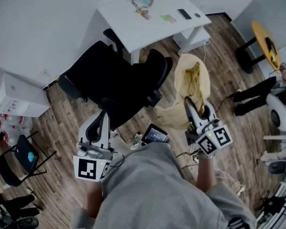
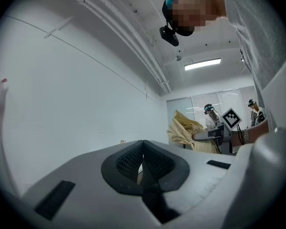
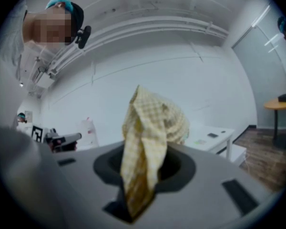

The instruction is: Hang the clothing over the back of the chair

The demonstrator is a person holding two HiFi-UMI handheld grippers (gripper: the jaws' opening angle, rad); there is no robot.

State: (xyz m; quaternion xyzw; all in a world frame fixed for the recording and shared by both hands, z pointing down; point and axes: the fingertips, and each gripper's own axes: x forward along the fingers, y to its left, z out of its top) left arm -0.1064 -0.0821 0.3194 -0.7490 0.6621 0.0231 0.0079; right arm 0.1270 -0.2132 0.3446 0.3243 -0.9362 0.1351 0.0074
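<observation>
Only the head view shows the black office chair (image 1: 115,80); the yellow checked garment (image 1: 192,82) hangs just right of it, not on its back. The right gripper (image 3: 143,163) is partly closed, clenching a fold of the garment. The left gripper (image 2: 143,165) is closed and empty.

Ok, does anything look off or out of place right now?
Nothing spilled or damaged. The yellow checked clothing is bunched in the right gripper, a loose end hanging low beside the black chair, none of it over the chair's back yet. The left gripper is shut and empty.
</observation>
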